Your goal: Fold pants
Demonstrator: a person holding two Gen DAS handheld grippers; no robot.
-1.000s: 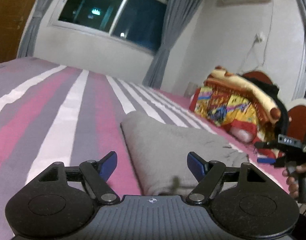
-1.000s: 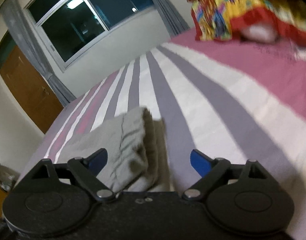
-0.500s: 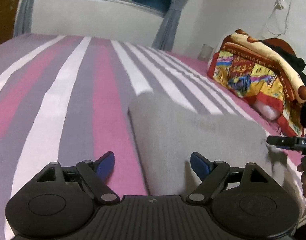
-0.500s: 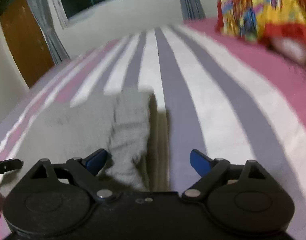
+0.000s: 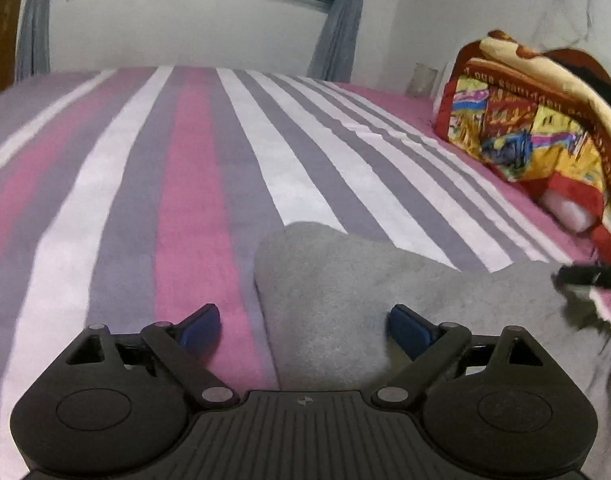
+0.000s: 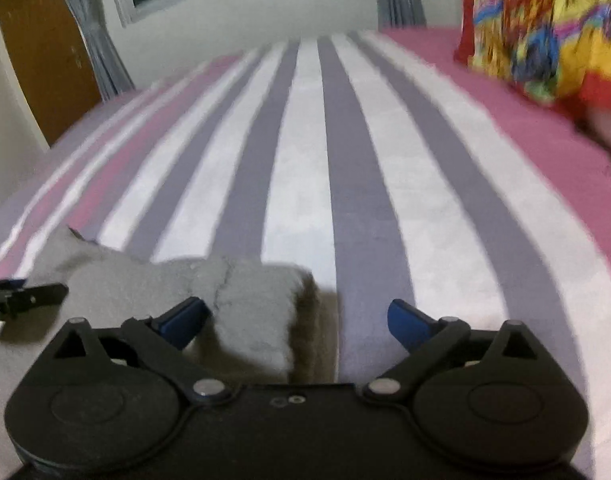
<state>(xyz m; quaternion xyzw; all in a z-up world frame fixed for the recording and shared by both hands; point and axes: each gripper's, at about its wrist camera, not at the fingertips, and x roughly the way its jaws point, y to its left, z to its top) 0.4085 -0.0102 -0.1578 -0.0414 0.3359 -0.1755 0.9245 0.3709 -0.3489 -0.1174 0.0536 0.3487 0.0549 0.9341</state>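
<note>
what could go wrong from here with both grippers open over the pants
1. The left gripper is open with one finger over the bedsheet and one over the grey pants; closing here might pinch sheet along with cloth.
2. The right gripper is open at the thick folded edge of the pants; a shallow grab may catch only the top layer and undo the fold.
3. Both views are blurred, so aim may be off.
</note>
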